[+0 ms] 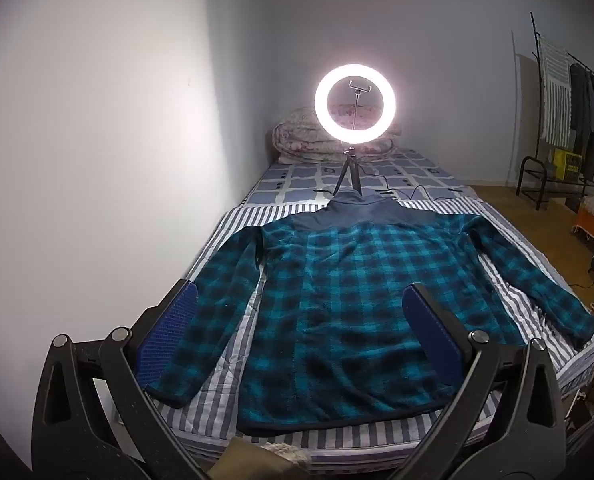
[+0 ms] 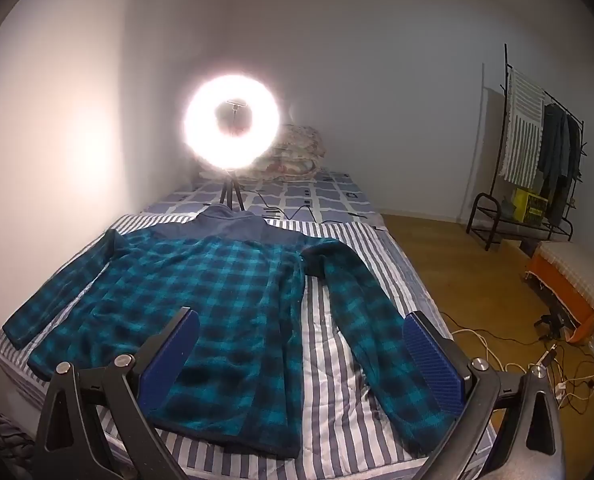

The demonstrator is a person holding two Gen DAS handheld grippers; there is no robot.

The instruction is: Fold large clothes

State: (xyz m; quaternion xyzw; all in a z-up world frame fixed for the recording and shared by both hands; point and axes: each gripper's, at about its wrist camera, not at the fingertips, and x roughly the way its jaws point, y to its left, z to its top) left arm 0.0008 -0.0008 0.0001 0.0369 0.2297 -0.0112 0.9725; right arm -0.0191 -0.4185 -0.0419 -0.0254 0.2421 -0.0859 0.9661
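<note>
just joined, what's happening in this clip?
A person holds two handheld tools above a bed. A teal and black plaid fleece jacket lies flat on the striped sheet, back up, sleeves spread. The left tool and right tool both hang open over it, touching nothing. Folding hasn't started.

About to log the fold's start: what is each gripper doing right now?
Left gripper: open, holding nothing, above the plaid fleece jacket.
Right gripper: open, holding nothing, above the jacket's right side.
</note>
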